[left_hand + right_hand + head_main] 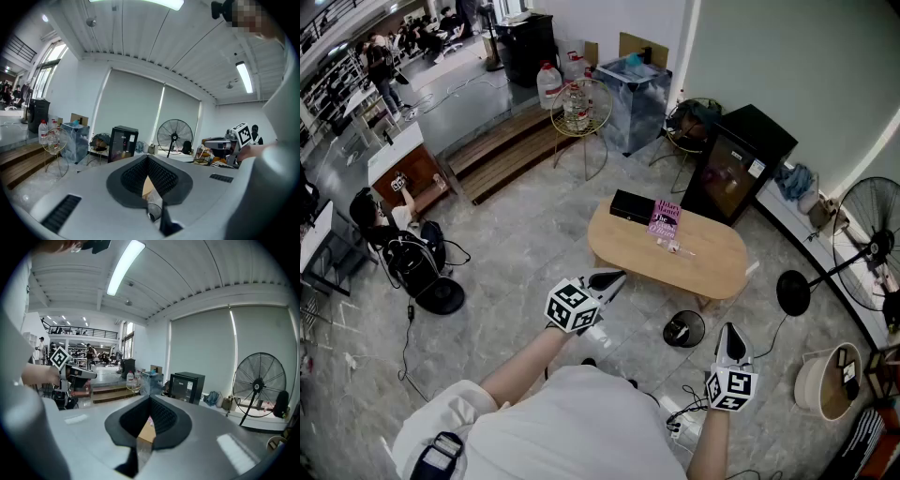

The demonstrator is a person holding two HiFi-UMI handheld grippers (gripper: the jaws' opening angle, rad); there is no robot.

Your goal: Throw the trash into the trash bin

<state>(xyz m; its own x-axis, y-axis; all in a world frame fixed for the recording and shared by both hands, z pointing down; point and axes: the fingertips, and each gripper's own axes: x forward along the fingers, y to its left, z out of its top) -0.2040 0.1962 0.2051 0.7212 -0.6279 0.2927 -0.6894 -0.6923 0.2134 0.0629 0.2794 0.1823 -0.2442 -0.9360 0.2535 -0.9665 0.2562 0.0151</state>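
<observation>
Left tool point(613, 278): jaws closed tip to tip, nothing between them. It is held out ahead of the person, tilted slightly down, over the grey tiled floor point(525, 244) and short of the worktop point(712, 267).

Right tool point(730, 331): jaws also closed and empty. It sits low and to the right in the head view, near the trash bin point(683, 329).

Trash point(675, 247): small pale scraps on the oval wooden worktop, just beside the near edge of a purple book point(664, 217). Neither tool touches them. A black box point(631, 206) lies just beside the book at the worktop's far left end.

Trash bin: black and round, standing on the floor just beside the worktop's near edge. In the head view it lies between the two tools. Its contents cannot be made out.

Surroundings: a black cabinet point(737, 161) stands beyond the worktop, and a standing fan point(867, 246) is off to the right.
</observation>
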